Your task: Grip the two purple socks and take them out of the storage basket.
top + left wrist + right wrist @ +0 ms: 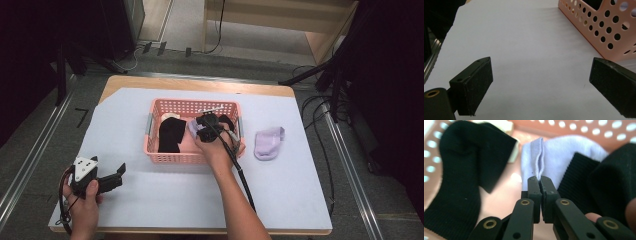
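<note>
Basket (192, 156): contents partly hidden by the right hand (214, 149) and right gripper (540, 180). Cream item (170, 116): mostly covered by a black sock (171, 135); kind cannot be told. Lavender sock (564, 152): lower part hidden behind a ribbed black sock (584, 180). Left gripper (541, 75): right jaw cut off by the picture's edge.

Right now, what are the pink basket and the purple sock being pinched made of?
The pink basket looks like smooth molded plastic, its walls punched with round holes. The purple sock looks like soft knitted fabric, with a stitched, folded cuff pinched by the right hand-held gripper.

Recording lab — dark curtains (30, 60), floor rails (30, 155), stand legs (320, 75), trailing cables (320, 130)
</note>
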A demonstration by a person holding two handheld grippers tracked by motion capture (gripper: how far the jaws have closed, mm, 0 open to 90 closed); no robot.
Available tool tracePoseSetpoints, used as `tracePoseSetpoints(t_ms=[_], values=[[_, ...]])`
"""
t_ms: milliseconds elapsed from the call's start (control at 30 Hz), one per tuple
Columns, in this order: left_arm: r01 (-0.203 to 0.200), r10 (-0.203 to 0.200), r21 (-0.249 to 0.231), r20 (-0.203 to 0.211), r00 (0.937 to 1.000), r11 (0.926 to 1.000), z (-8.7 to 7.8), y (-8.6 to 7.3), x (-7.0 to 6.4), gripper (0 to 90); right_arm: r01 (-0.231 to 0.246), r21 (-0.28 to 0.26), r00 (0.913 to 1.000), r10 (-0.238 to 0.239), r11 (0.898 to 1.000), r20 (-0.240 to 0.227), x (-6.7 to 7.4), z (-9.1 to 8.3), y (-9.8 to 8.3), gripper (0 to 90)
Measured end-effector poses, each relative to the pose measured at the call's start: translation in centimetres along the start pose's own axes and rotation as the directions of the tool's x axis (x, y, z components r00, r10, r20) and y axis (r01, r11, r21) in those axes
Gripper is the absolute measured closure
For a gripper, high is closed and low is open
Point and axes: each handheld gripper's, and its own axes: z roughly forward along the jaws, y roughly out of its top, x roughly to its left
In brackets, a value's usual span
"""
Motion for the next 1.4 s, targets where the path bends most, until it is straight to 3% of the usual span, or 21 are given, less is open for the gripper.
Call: tracePoseSetpoints(t_ms=[100,200,233,300,400,433,500,633,700,767,833,900,1000,1133,1300,1400], values=[[0.004,-0.004,0.000,-0.002,1.0000,1.0000,0.0,0.0,0.0,5.6,0.015,-0.077,0.9989,-0.018,0.997,-0.043,0.1,-0.6,-0.4,88.7],[0.004,-0.004,0.000,-0.002,1.0000,1.0000,0.0,0.0,0.0,5.6,-0.019,-0.128,0.9940,0.005,0.992,-0.109,0.1,-1.5,-0.6,88.8],[0.005,-0.005,0.000,-0.003,1.0000,1.0000,0.0,0.0,0.0,5.6,-0.032,-0.169,0.9903,0.008,0.985,-0.139,0.2,-2.4,-0.5,88.9],[0.004,-0.004,0.000,-0.002,1.0000,1.0000,0.0,0.0,0.0,5.6,-0.035,-0.189,0.9881,0.006,0.981,-0.154,0.4,-2.9,-0.5,88.9],[0.002,-0.002,0.001,-0.003,1.0000,1.0000,0.0,0.0,0.0,5.6,-0.033,-0.249,0.9816,-0.015,0.968,-0.190,1.0,-5.0,-0.1,88.9],[0.001,-0.001,0.000,-0.004,1.0000,1.0000,0.0,0.0,0.0,5.6,-0.029,-0.286,0.9773,-0.033,0.958,-0.210,1.6,-6.4,0.2,88.9],[-0.004,0.004,0.003,-0.003,1.0000,1.0000,0.0,0.0,0.0,5.6,-0.025,-0.299,0.9752,-0.042,0.954,-0.217,1.8,-6.9,0.3,88.9],[-0.002,0.002,-0.001,-0.005,1.0000,1.0000,0.0,0.0,0.0,5.6,-0.044,-0.377,0.9576,-0.069,0.925,-0.280,2.3,-9.7,0.9,88.9],[-0.004,0.004,-0.002,-0.005,1.0000,1.0000,0.0,0.0,0.0,5.6,-0.058,-0.388,0.9562,-0.061,0.920,-0.286,2.1,-10.0,1.0,88.9],[-0.002,0.002,-0.001,-0.004,1.0000,1.0000,0.0,0.0,0.0,5.6,-0.063,-0.400,0.9642,-0.047,0.914,-0.261,1.5,-10.2,1.0,88.9],[-0.006,0.006,0.002,-0.001,1.0000,1.0000,0.0,0.0,0.0,5.6,-0.066,-0.386,0.9796,-0.014,0.920,-0.200,0.5,-9.7,0.8,88.8],[-0.004,0.004,0.003,-0.001,1.0000,1.0000,0.0,0.0,0.0,5.6,-0.050,-0.353,0.9940,0.012,0.934,-0.109,-0.6,-8.8,0.5,88.4],[-0.004,0.004,0.004,-0.002,1.0000,1.0000,0.0,0.0,0.0,5.6,-0.060,-0.276,0.9982,0.055,0.959,-0.024,-2.0,-6.8,-0.2,87.7],[-0.006,0.006,0.008,-0.005,1.0000,1.0000,0.0,0.0,0.0,5.6,-0.063,-0.212,0.9980,0.061,0.975,-0.019,-2.3,-4.5,-0.8,82.0],[-0.007,0.007,0.007,-0.004,1.0000,1.0000,0.0,0.0,0.0,5.6,-0.044,-0.169,0.9988,0.039,0.985,-0.031,-1.4,-2.4,-0.5,67.1],[-0.006,0.006,0.007,-0.002,1.0000,1.0000,0.0,0.0,0.0,5.6,-0.015,-0.139,0.9996,0.018,0.990,0.022,-0.8,-1.2,-0.2,58.0]])
